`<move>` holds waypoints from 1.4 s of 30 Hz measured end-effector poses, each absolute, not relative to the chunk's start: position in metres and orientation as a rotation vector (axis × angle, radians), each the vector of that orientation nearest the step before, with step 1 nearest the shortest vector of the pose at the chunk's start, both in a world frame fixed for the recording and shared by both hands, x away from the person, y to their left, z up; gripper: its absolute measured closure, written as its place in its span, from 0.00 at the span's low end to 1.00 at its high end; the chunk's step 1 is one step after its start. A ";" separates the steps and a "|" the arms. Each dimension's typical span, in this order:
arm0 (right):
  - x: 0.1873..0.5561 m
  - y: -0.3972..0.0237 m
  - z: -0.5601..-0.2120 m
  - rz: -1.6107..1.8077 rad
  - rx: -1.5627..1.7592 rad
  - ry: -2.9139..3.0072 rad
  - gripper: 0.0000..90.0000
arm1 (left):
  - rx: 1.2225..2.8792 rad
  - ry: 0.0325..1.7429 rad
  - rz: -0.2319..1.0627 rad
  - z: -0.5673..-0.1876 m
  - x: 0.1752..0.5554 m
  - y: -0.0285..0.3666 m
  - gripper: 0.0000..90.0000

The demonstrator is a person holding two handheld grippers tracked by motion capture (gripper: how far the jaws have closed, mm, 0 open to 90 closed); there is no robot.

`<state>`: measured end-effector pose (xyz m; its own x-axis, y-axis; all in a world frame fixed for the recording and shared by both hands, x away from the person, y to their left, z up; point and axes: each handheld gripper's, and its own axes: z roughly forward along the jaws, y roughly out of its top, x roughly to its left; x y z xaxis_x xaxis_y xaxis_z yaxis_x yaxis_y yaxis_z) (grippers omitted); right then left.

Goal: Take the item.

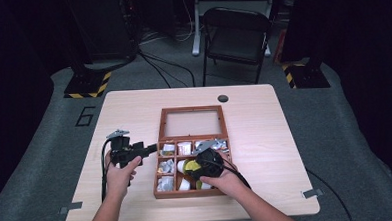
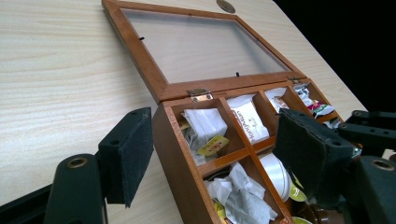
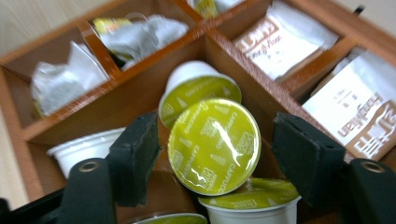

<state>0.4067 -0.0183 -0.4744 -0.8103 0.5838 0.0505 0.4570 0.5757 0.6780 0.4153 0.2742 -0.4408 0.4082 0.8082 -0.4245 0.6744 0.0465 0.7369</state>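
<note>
A brown wooden tea box [image 1: 160, 162] lies on the table with its glass lid [image 1: 192, 123] folded flat behind it. Its compartments hold tea bags [image 2: 204, 126], sachets [image 3: 280, 39] and capsules. My left gripper [image 1: 150, 149] points at the box's left wall; in the left gripper view [image 2: 212, 140] one pad stands outside that wall and the other over the compartments, open. My right gripper [image 1: 194, 168] hovers in the front middle compartment. A capsule with a yellow-green foil lid [image 3: 214, 145] leans tilted between its pads [image 3: 215, 135], with a gap on each side.
More capsules [image 3: 198, 88] and a white cup [image 3: 84, 149] crowd the same compartment. A dark grommet [image 1: 223, 98] sits at the table's far edge. Beyond the table stand a black folding chair [image 1: 236, 36] and floor cables [image 1: 167, 66].
</note>
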 end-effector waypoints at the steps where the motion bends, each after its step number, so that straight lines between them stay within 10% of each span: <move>1: 0.406 -0.019 -0.473 1.068 0.869 2.620 0.38 | 1.675 1.315 0.165 -0.441 0.415 0.274 0.31; 42: 0.414 -0.012 -0.487 0.957 0.862 2.696 0.32 | 1.676 1.320 0.157 -0.441 0.415 0.273 0.31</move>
